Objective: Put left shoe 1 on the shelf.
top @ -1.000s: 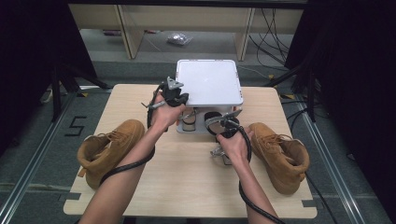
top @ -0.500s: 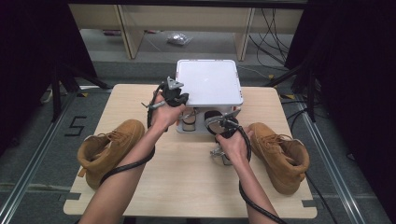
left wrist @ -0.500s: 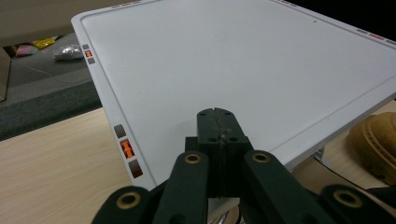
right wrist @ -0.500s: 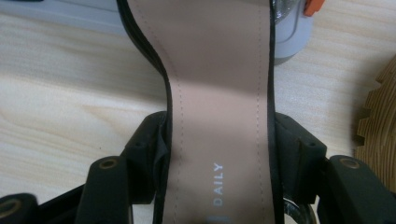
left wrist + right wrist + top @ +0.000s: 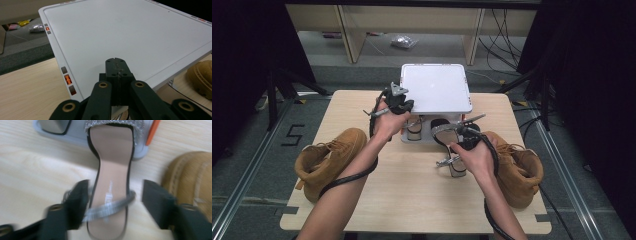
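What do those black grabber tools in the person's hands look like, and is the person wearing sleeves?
No sleeves: both forearms are bare. The left gripper is black, with a small grey three-cornered plate on top and a thick black cable trailing along the arm. Its two flat jaws carry brass-coloured rivets. The right gripper is black too, with blocky square pads and its own black cable.
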Tool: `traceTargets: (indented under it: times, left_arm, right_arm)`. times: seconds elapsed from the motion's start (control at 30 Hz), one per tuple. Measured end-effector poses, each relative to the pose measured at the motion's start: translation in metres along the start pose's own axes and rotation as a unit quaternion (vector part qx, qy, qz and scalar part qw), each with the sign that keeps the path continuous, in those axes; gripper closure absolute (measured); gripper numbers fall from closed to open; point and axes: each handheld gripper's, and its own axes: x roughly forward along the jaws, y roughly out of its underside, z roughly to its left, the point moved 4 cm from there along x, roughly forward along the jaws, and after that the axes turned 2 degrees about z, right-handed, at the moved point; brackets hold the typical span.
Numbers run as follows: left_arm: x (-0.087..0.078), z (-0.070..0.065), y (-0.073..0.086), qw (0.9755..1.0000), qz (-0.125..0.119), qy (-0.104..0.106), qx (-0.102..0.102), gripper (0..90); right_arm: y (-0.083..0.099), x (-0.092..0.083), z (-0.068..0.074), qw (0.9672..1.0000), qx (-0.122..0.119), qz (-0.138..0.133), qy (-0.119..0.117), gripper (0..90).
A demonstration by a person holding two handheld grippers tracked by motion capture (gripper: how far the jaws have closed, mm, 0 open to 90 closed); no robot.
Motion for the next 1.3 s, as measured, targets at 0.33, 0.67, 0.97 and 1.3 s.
traceTargets:
  times: [0.33, 0.67, 0.97, 1.3]
  left_arm:
    - [-0.001, 0.0, 0.0, 1.0, 0.007, -0.001, 0.007, 89.3]
    - [-0.001, 0.001, 0.0, 1.0, 0.006, -0.001, 0.006, 89.4]
    - [0.0, 0.0, 0.0, 1.0, 0.001, 0.001, -0.002, 89.3]
    - [0.0, 0.0, 0.0, 1.0, 0.0, 0.001, -0.001, 89.4]
  right_arm:
    - [0.056, -0.022, -0.02, 0.9982, 0.002, 0.048, -0.034, 90.0]
    - [0.091, 0.004, -0.012, 0.9945, 0.004, 0.087, -0.059, 90.0]
    - [0.087, 0.021, -0.003, 0.994, 0.003, 0.087, -0.067, 90.0]
    - [0.078, 0.028, 0.001, 0.9953, 0.005, 0.069, -0.068, 90.0]
